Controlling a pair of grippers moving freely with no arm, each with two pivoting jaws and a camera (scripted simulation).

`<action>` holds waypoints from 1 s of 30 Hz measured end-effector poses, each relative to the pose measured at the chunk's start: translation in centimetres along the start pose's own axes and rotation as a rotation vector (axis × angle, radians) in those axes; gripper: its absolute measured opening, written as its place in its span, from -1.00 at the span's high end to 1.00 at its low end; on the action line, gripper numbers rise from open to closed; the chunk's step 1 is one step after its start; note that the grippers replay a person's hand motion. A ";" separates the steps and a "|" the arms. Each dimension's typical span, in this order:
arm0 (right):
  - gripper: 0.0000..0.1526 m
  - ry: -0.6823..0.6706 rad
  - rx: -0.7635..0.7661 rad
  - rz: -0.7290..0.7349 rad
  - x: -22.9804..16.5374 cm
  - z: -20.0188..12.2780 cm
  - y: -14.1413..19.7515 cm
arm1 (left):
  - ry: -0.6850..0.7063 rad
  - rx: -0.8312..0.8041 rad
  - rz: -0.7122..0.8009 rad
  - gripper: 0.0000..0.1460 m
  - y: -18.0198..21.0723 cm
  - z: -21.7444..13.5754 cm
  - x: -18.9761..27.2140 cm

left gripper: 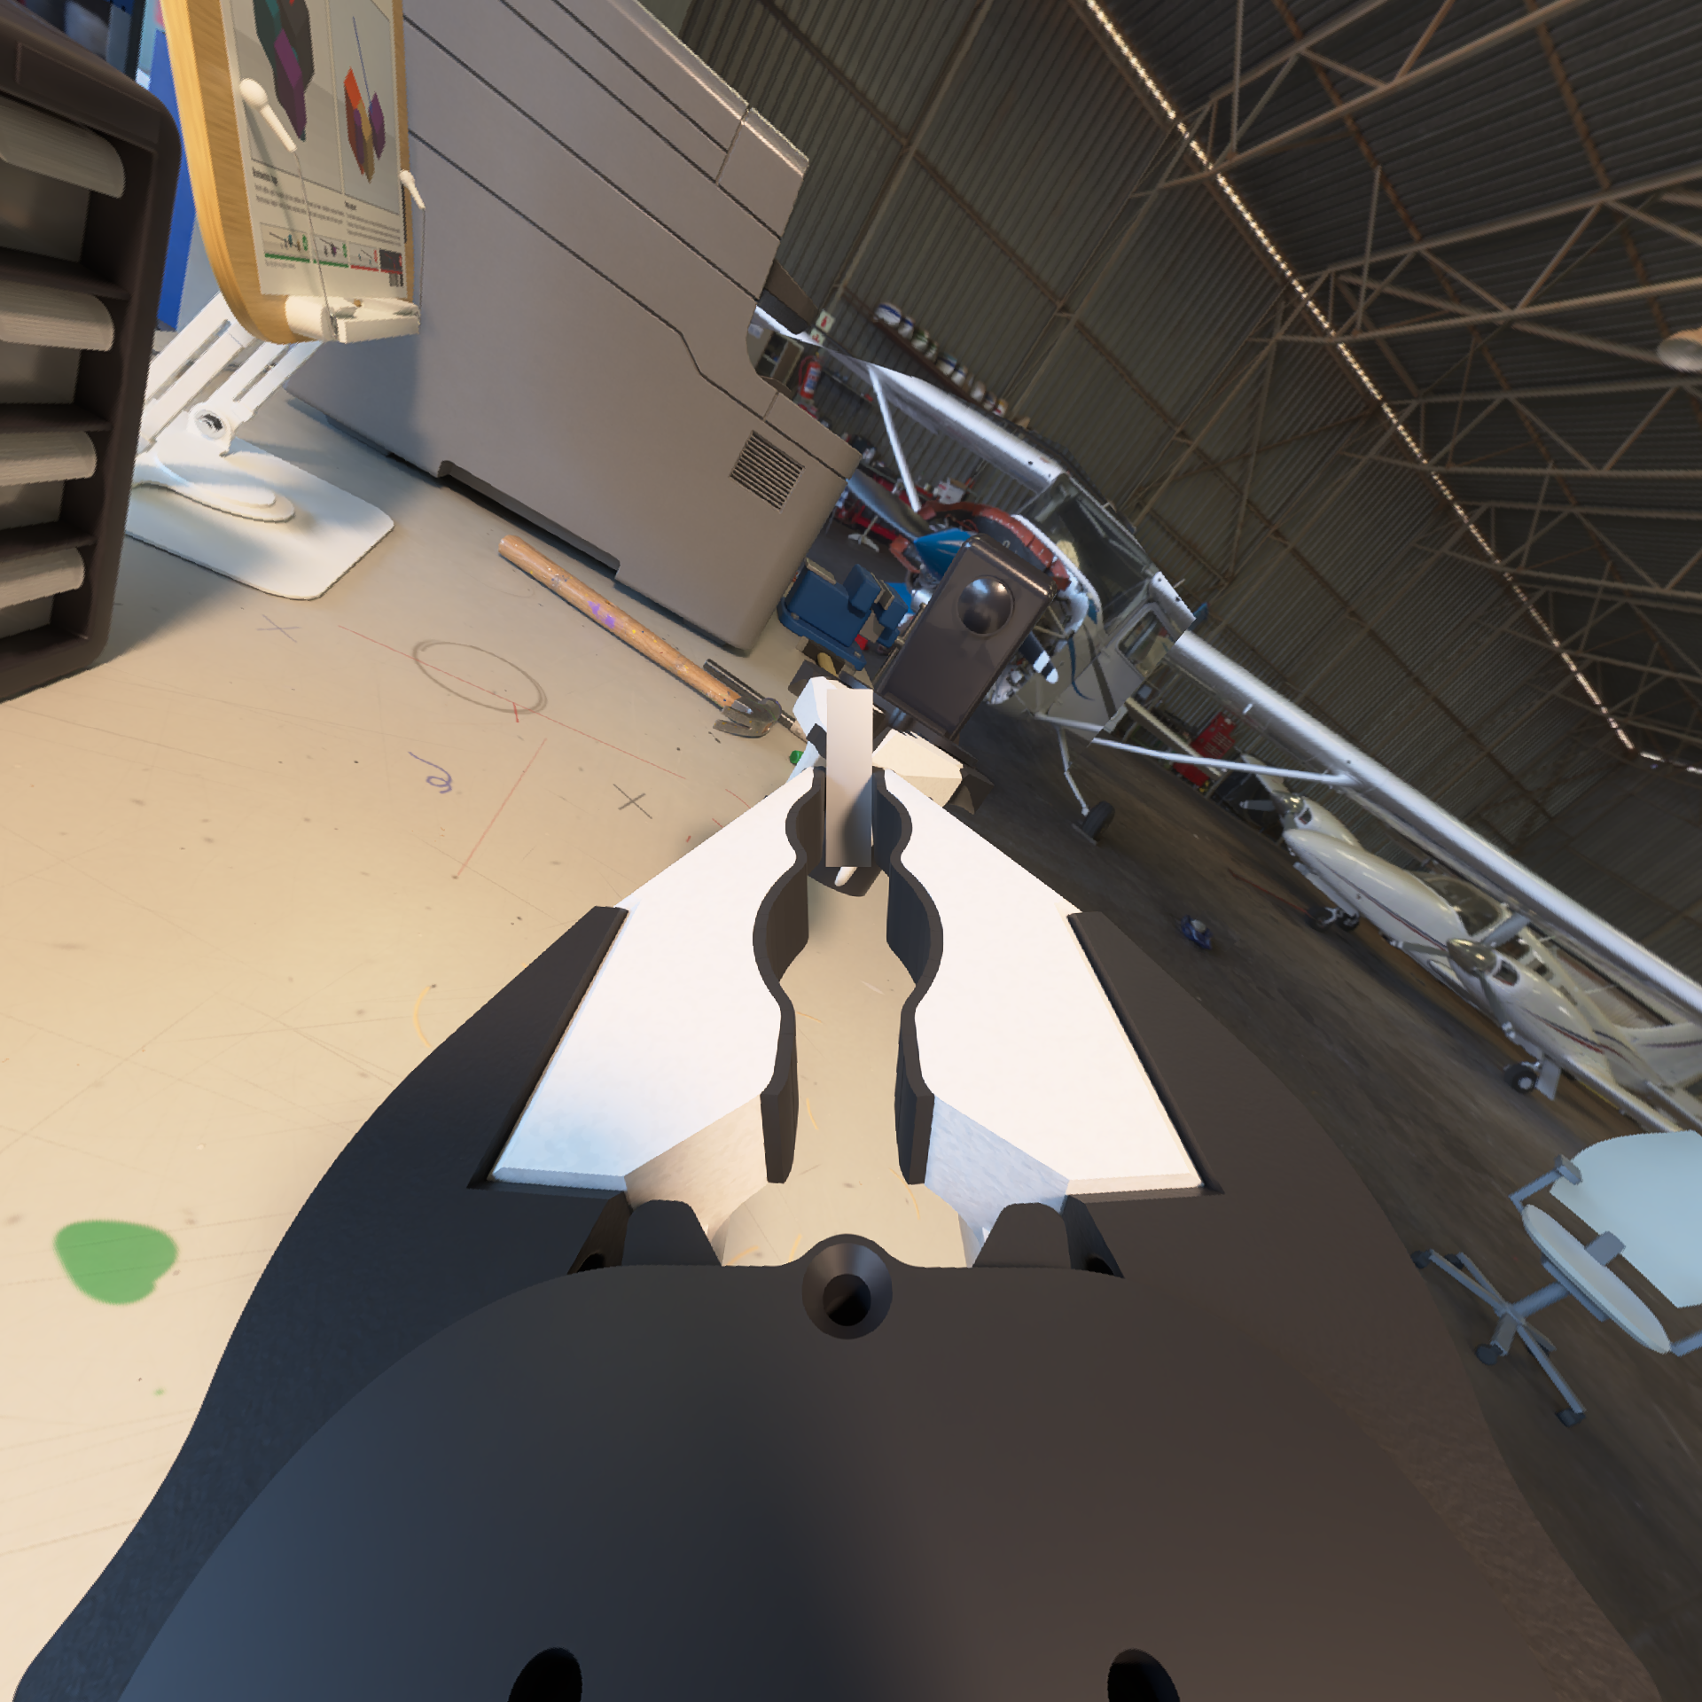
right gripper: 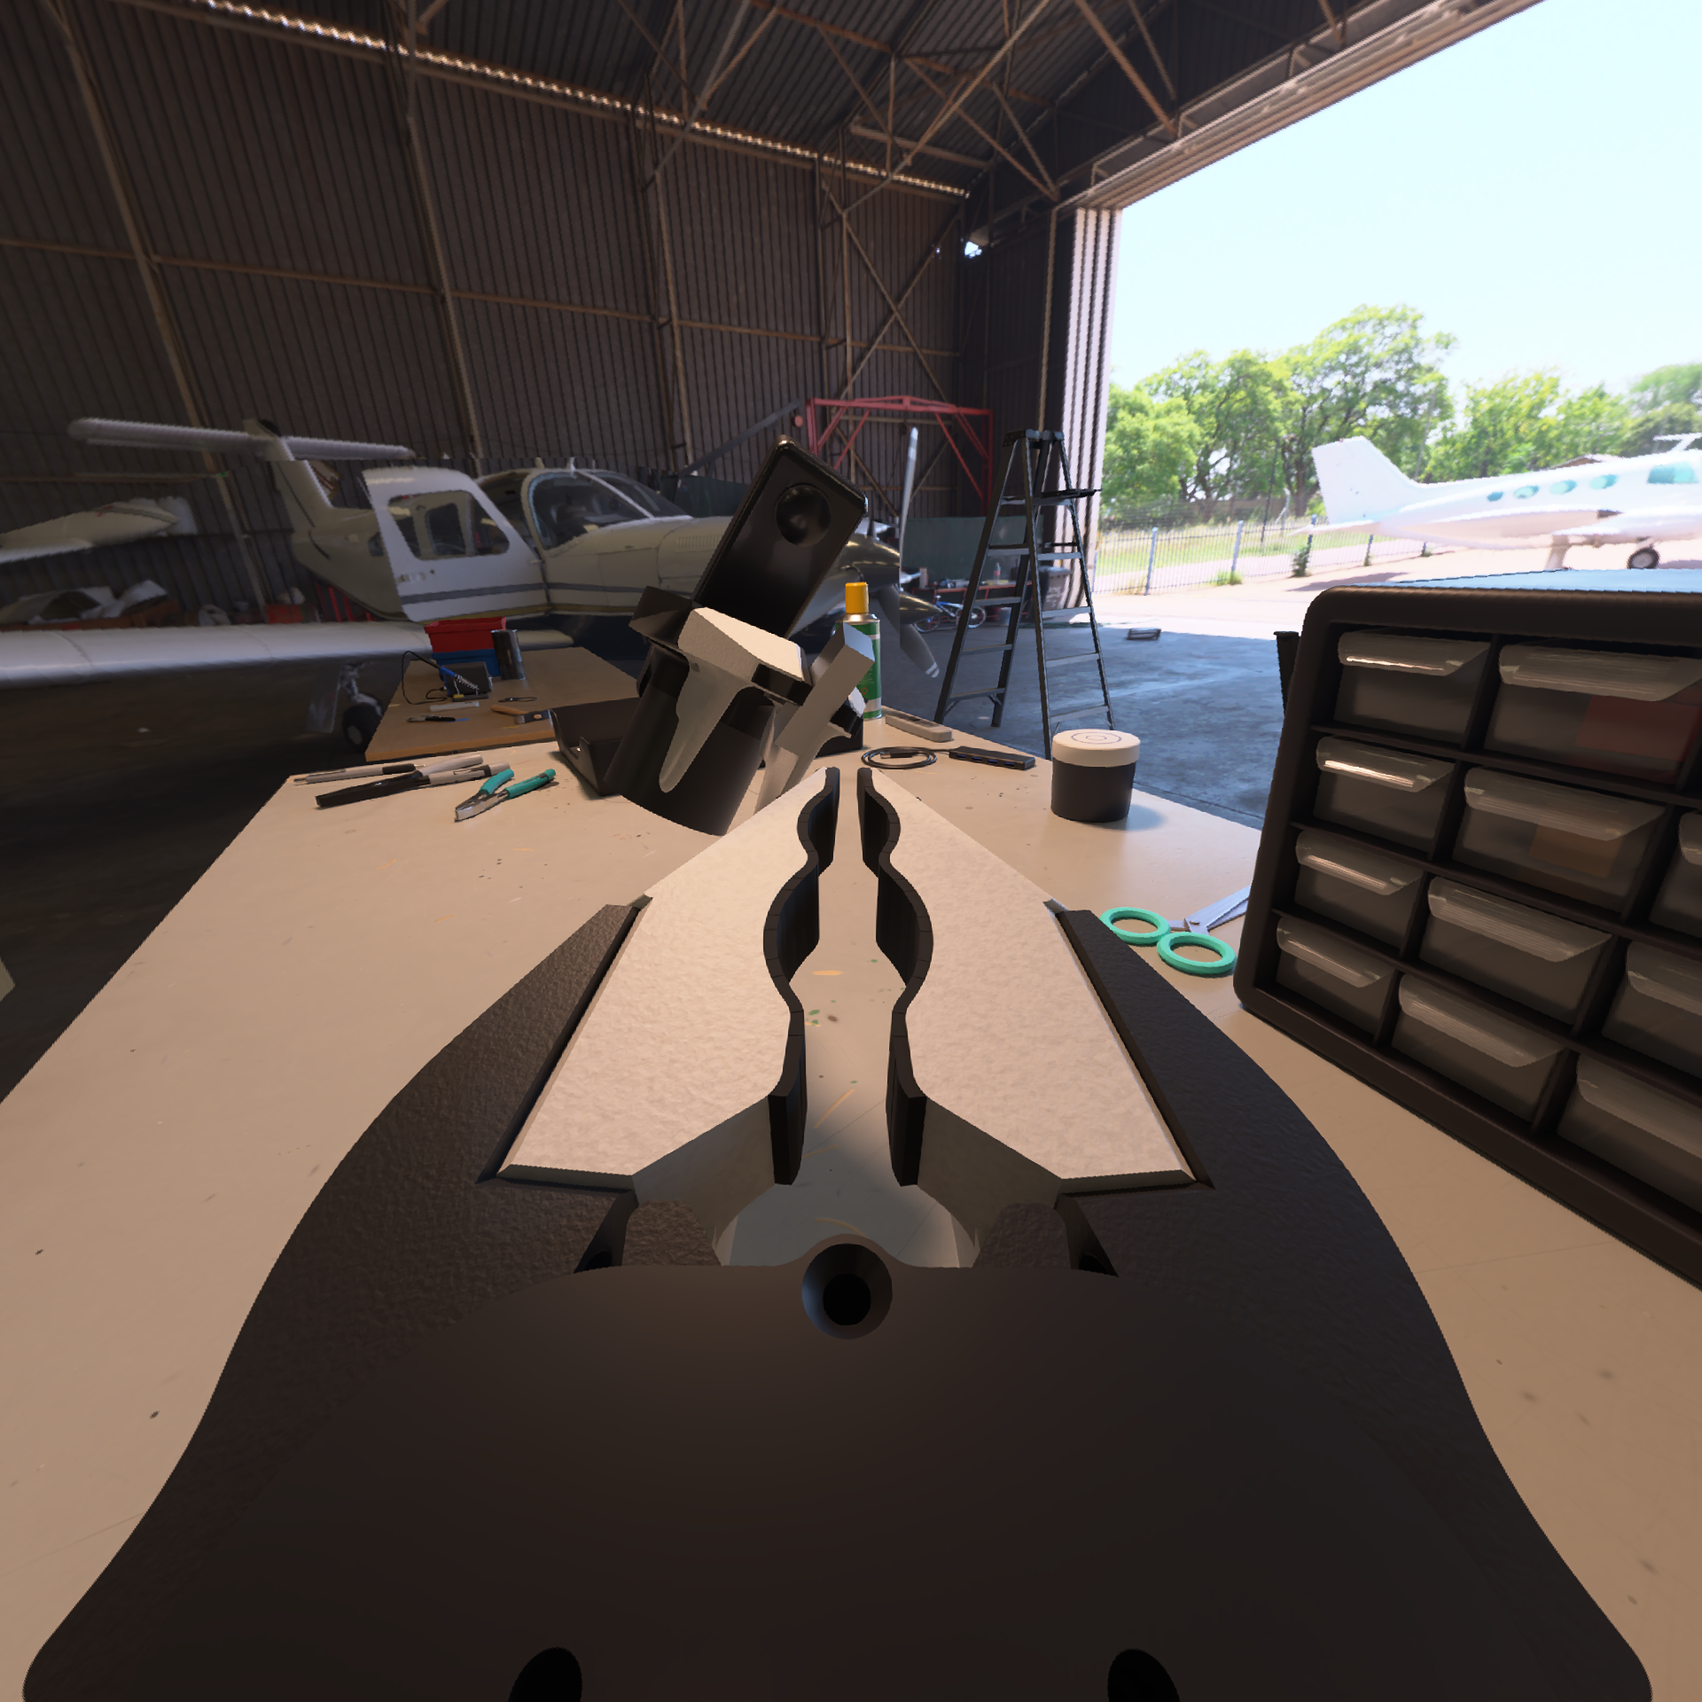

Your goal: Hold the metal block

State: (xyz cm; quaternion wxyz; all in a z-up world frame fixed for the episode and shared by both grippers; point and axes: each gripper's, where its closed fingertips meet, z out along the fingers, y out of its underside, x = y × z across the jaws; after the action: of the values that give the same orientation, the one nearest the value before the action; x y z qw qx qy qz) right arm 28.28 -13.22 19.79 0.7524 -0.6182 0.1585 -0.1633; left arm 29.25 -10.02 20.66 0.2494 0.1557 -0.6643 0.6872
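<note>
Our left gripper (left gripper: 847, 810) clamps the metal block (left gripper: 848, 774), seemingly lifted above the table (left gripper: 276, 921); our right gripper (right gripper: 848, 792), nearly closed, grips nothing. Next: keep steady.

Beside the grey printer (left gripper: 589, 304) lies a wooden-handled hammer (left gripper: 635, 635); a tablet stand (left gripper: 276, 212) rises at its other side.

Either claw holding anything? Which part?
Left claw grips the metal block by its lower end, between the fingertips. Right claw is shut on nothing.
</note>
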 end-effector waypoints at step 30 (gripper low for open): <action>0.95 0.014 -0.018 0.004 0.3 0.1 0.7 | -0.051 -0.012 0.024 0.88 0.4 0.0 -0.6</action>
State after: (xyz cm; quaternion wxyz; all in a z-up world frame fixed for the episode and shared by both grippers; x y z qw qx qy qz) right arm 28.65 -13.14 19.14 0.7459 -0.6236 0.1665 -0.1644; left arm 29.52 -10.05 20.03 0.2253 0.1637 -0.6764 0.6819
